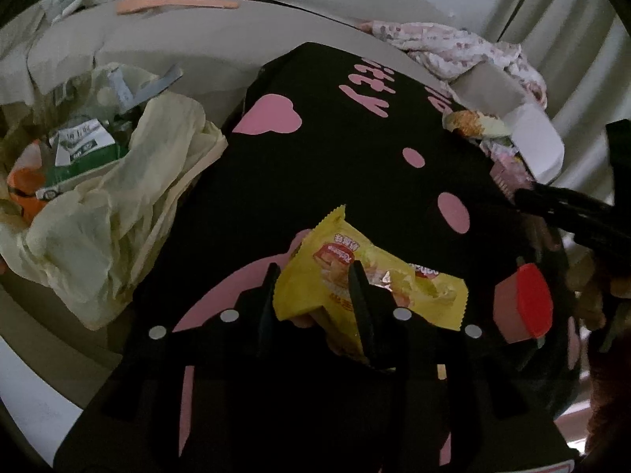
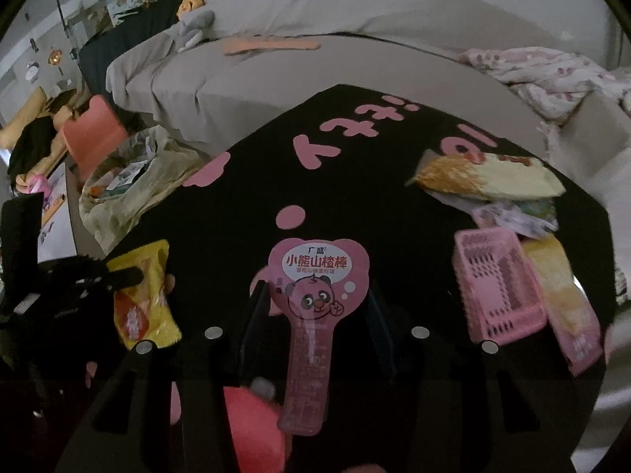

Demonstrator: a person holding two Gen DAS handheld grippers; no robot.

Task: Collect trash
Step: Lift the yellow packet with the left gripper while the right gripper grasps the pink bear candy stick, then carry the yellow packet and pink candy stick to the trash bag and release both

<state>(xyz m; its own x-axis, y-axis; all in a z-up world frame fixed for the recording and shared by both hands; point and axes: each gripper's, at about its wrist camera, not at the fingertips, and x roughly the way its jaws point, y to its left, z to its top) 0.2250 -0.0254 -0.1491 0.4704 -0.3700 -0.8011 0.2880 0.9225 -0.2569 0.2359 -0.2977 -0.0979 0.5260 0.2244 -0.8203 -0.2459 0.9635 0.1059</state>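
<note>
One pale plastic trash bag (image 1: pixel 98 213) lies left of the black surface (image 1: pixel 335 149). The left gripper (image 1: pixel 315 287) pinches one yellow snack wrapper (image 1: pixel 355 283). The right gripper (image 2: pixel 315 307) is spread around one pink panda-printed packet (image 2: pixel 315 295); contact unclear. One pink plastic basket (image 2: pixel 497 287) stands right.

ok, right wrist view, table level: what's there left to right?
left gripper → yellow wrapper → pink panda packet → pink basket → pink-yellow packet. The trash bag sits off the table's left edge, farther back.
</note>
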